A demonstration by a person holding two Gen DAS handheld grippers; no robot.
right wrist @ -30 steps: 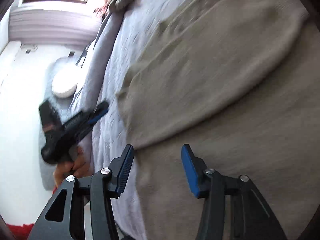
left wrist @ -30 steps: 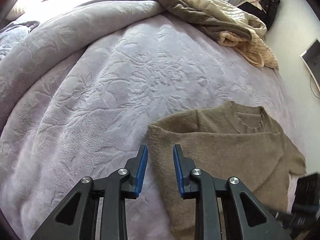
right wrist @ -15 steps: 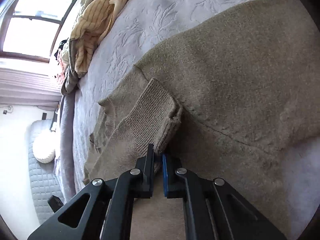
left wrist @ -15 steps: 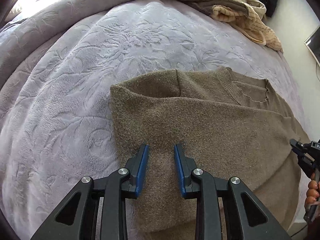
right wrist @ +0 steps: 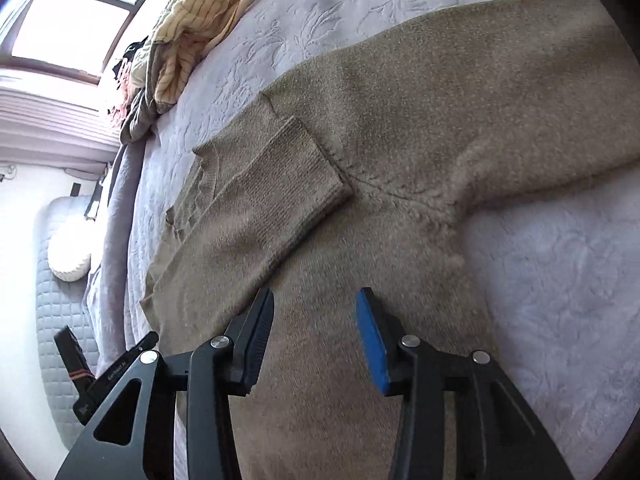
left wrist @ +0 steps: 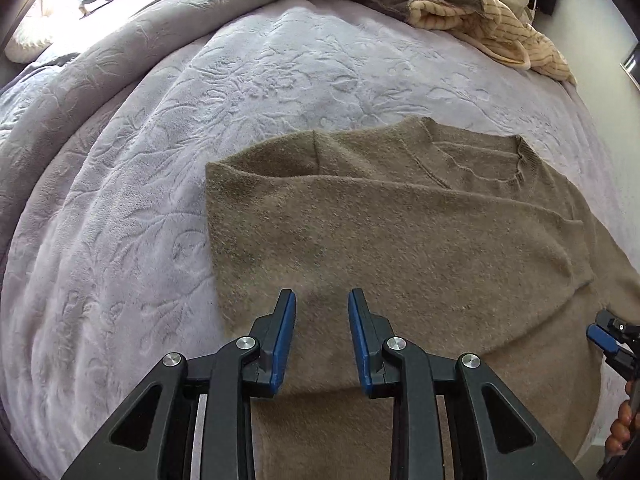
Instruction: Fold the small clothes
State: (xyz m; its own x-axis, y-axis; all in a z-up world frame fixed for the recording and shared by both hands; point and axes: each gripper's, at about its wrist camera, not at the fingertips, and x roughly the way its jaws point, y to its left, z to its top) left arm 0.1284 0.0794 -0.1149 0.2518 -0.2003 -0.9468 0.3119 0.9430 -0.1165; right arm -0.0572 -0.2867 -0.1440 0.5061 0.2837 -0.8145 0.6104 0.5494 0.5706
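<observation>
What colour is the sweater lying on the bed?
The sweater is a plain olive-brown knit, with no pattern. It shows best in the left wrist view.

— Where was there room to pass?

— Left of the sweater (left wrist: 400,240), the bed (left wrist: 160,200) lay bare and wide before my left tongs (left wrist: 322,300).

— And what stood in the way?

— A heap of clothes (left wrist: 480,12) along the far edge, and a rumpled blanket (left wrist: 100,52) at far left.

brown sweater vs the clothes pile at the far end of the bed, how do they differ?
The sweater lies spread flat, partly folded, one sleeve laid across its body; the pile is crumpled in a heap. The sweater is plain brown; the pile mixes cream stripes and grey. The sweater sits under the grippers; the pile lies far off. Both rest on the lilac blanket.
</observation>
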